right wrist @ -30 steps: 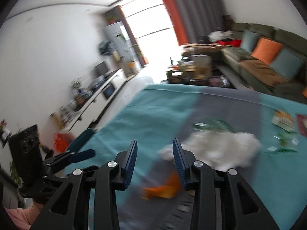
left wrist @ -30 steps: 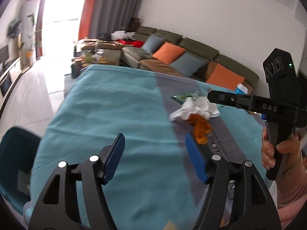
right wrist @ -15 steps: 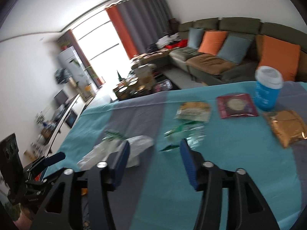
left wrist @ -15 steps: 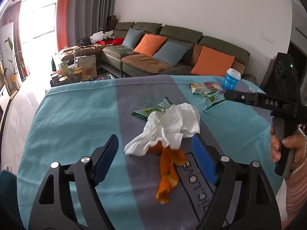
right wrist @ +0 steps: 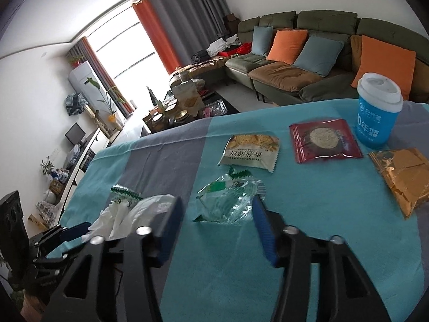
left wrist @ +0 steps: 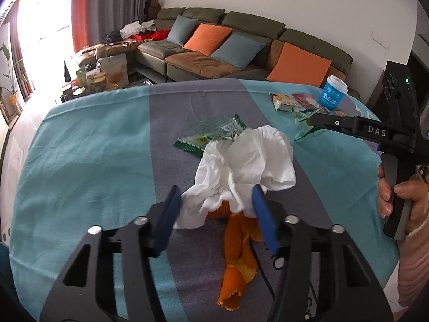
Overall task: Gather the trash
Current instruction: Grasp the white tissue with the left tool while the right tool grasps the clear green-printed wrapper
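- My left gripper (left wrist: 214, 209) is closing around the near edge of the crumpled white tissue (left wrist: 246, 161). The tissue sits between the blue pads, but I cannot tell that they press it yet, so I count nothing as gripped.
- The tissue lies on the grey stripe of the tablecloth (left wrist: 80, 161), draped over an orange peel (left wrist: 236, 257) and touching a green-edged wrapper (left wrist: 211, 135) behind it.
- If the pads catch only a loose fold, I judge the tissue may slip out as I lift.
- The peel runs under the tissue, so the pads could pinch it too and drag it along, or knock it off toward the table edge.
- My right gripper (right wrist: 217, 214) is closing as well, with a clear crinkled wrapper (right wrist: 230, 198) lying just ahead of the pads, not yet clamped.
- That wrapper looks thin and flat; the pads may close above it and miss, or push it away.
- The biscuit packet (right wrist: 250, 153), red packet (right wrist: 324, 141), orange packet (right wrist: 402, 177) and blue cup (right wrist: 378, 110) stand beyond, well apart from both grippers.
- The two grippers work near each other, so a careless swing could bump them together.
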Available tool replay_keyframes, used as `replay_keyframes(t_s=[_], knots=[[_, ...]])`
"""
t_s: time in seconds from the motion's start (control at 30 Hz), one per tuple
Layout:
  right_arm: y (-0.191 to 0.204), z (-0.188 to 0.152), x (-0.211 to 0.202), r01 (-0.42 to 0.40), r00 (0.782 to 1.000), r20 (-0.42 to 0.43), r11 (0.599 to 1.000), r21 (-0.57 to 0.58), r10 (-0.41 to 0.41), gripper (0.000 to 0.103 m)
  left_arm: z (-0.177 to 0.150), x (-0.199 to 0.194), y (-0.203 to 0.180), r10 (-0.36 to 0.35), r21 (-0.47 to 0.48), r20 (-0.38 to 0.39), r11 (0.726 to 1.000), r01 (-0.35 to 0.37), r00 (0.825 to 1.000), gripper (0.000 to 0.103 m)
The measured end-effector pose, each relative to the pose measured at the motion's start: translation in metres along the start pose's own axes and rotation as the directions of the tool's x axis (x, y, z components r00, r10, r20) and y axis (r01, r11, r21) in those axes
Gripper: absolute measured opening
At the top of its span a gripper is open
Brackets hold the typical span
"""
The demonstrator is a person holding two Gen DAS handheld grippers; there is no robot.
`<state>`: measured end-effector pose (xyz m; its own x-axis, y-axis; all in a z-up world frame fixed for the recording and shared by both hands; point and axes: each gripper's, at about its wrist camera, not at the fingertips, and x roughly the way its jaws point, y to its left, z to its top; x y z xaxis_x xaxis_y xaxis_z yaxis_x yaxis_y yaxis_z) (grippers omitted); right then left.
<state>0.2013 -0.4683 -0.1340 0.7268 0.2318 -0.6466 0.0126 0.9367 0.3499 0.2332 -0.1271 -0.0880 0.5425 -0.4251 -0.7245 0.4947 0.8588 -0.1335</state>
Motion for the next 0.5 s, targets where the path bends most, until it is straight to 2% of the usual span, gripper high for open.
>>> replay_keyframes(t_s=[0.07,0.13,0.23,0.5], knots=[[0.0,-0.001,0.0,-0.007,1.0,-0.009,1.0,-0.003,0.007,0.028,-0.001,0.001,0.001,-0.007,-0.002,-0.002,1.0,0.007,1.0,0.041],[0.002,-0.002,0.0,-0.011,1.0,-0.013,1.0,-0.011,0.011,0.016,0.0,0.0,0.0,-0.008,0.001,0.004,1.0,0.008,1.0,0.027],[0.002,-0.003,-0.002,-0.02,1.0,-0.013,1.0,-0.019,0.02,0.007,0.0,-0.006,0.0,-0.015,0.003,0.015,1.0,0.015,1.0,0.017],[0.006,-0.007,-0.018,-0.045,0.999,0.022,0.999,-0.03,0.045,0.003,0.003,-0.032,0.0,-0.031,-0.001,0.082,0.999,0.032,0.996,0.01]])
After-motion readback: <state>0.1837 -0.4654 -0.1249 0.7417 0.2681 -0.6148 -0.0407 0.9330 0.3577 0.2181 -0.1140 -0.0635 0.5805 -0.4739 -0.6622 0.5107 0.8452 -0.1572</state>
